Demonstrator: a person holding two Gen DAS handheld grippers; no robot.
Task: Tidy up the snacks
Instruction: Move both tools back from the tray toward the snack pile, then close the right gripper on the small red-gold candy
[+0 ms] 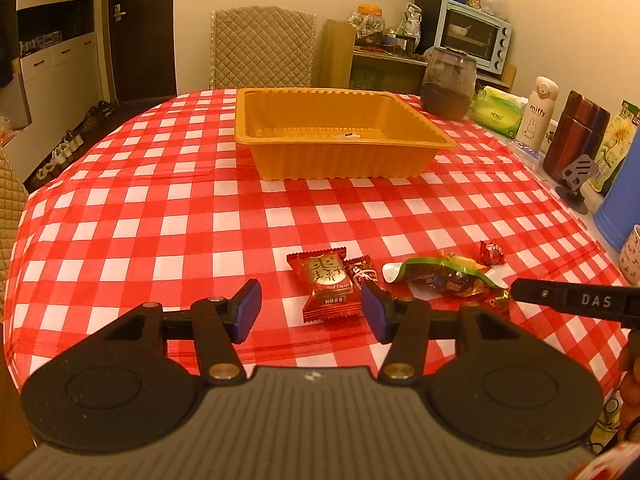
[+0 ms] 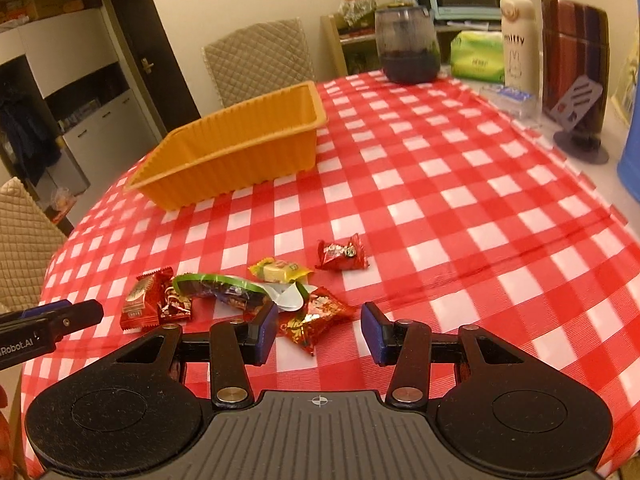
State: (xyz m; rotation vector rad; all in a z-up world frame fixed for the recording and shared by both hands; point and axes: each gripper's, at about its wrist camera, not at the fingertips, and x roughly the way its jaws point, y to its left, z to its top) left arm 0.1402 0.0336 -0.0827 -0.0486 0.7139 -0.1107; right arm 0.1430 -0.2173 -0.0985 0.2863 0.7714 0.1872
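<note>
Warm, dim indoor lighting; heavy fisheye distortion in both views.

A strong amber cast tinted both wrist views, turning the white squares of the tablecloth [image 1: 160, 216] yellowish. Light appeared to fall from overhead; shadows under the orange tray [image 1: 340, 160] were soft and short. Mild glare showed on the glossy snack wrappers [image 2: 240, 292] and on the tray's inner wall. Straight lines bowed sharply toward the frame edges, and the corners were vignetted black. The doorway [image 1: 128, 32] area was dark and low in detail. Fine detail was soft and slightly noisy throughout.
</note>
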